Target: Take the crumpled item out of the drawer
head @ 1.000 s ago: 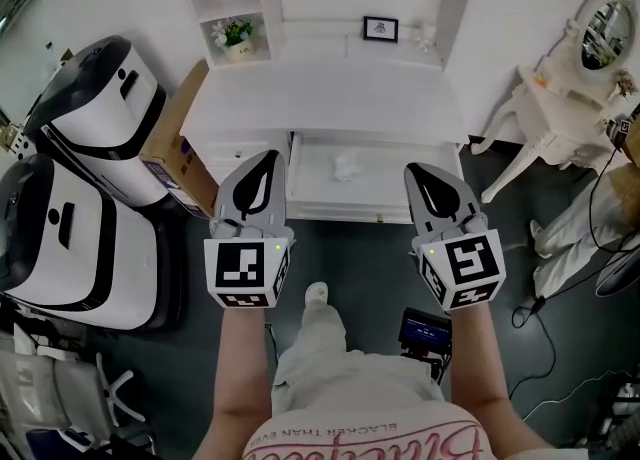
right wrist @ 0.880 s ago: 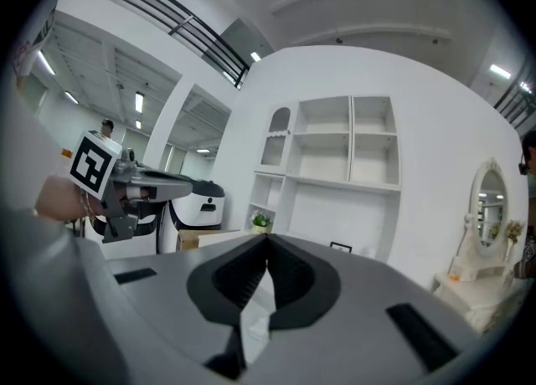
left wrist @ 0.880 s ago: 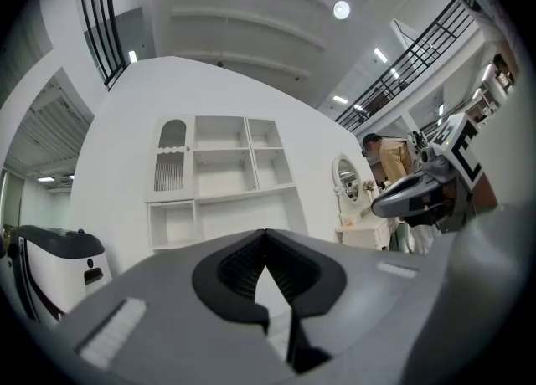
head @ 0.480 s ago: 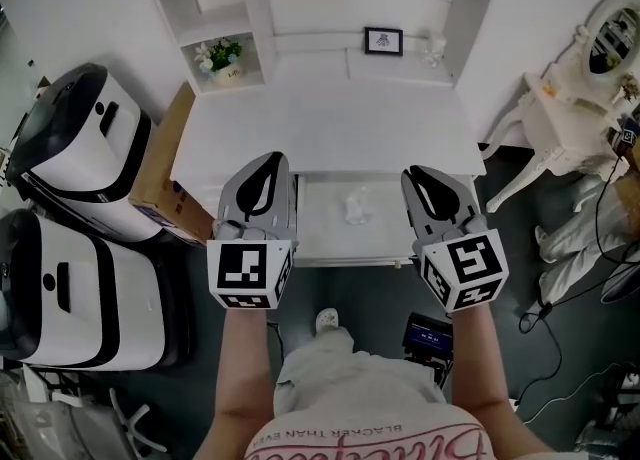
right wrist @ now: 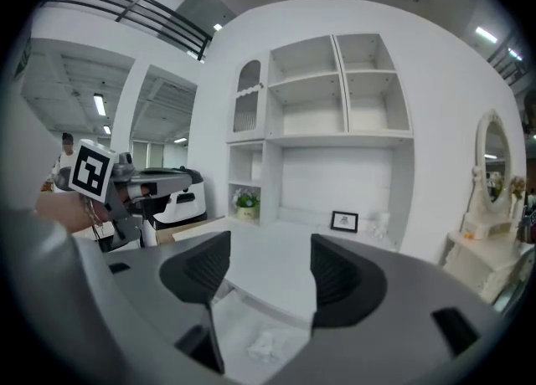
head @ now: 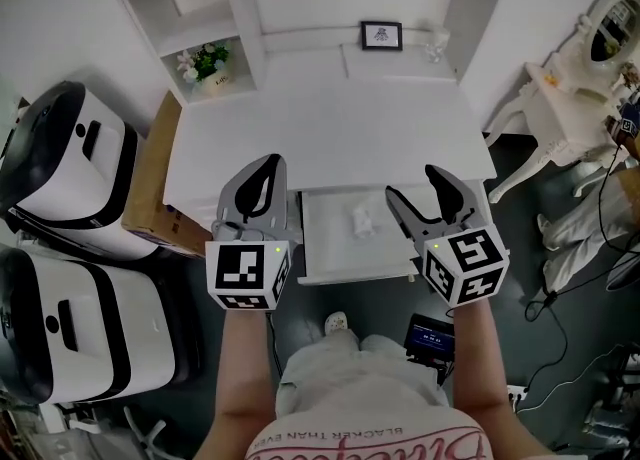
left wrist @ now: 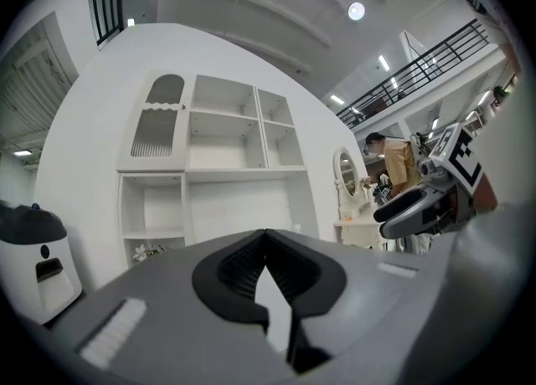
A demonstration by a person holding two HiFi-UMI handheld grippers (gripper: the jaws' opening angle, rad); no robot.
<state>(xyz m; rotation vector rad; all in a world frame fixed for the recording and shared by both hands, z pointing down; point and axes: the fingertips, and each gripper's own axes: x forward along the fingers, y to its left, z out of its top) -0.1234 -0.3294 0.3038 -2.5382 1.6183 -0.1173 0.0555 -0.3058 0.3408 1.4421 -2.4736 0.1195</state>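
Right gripper view shows the right claw (right wrist: 270, 268), just spread and empty, above the crumpled wad (right wrist: 266, 343) in the drawer (right wrist: 226, 315): probably light, squashy, best pinched mid-bulk; left claw (left wrist: 268, 245) pressed together.

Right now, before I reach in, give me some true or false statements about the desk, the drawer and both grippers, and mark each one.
1. The drawer is open with a crumpled white item lying in it. True.
2. The right gripper is shut on the crumpled white item. False: its jaws stand apart, having just been opening, with nothing between them. The item lies untouched in the drawer.
3. The left gripper has its jaws together. True.
4. The picture frame lies in the drawer. False: it stands at the back of the desk top.
5. A potted plant sits in a shelf cubby. True.
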